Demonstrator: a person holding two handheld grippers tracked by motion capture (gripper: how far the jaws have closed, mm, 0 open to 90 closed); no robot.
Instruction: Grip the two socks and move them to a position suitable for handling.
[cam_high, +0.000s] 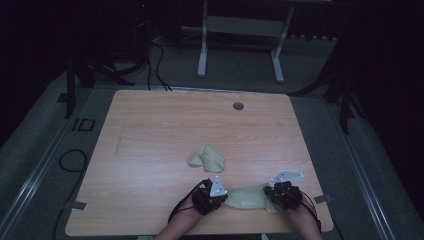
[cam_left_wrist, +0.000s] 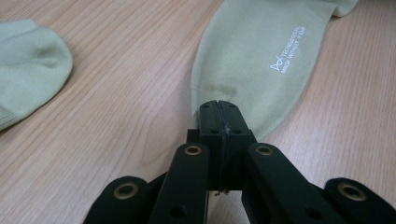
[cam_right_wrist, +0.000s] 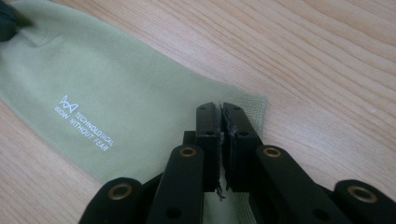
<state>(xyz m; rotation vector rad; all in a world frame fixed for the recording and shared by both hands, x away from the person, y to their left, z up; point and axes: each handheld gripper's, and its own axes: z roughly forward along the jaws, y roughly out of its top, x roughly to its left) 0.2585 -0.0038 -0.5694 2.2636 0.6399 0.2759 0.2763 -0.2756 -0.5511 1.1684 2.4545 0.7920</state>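
A pale green sock (cam_high: 246, 198) with white lettering lies flat near the table's front edge, stretched between both grippers. My left gripper (cam_high: 226, 197) is shut on its rounded toe end, and in the left gripper view the jaws (cam_left_wrist: 218, 105) meet on the sock (cam_left_wrist: 252, 60). My right gripper (cam_high: 270, 192) is shut on the ribbed cuff end, and in the right gripper view the jaws (cam_right_wrist: 220, 108) pinch the edge of the sock (cam_right_wrist: 107, 93). A second, crumpled green sock (cam_high: 206, 158) lies apart, toward the middle of the table, and is seen as well in the left gripper view (cam_left_wrist: 28, 60).
The wooden table (cam_high: 165, 125) has a round cable hole (cam_high: 238, 106) near its far edge. Its front edge runs just below both hands. Black cables (cam_high: 70, 160) lie on the floor at the left, and a white desk frame (cam_high: 202, 50) stands behind.
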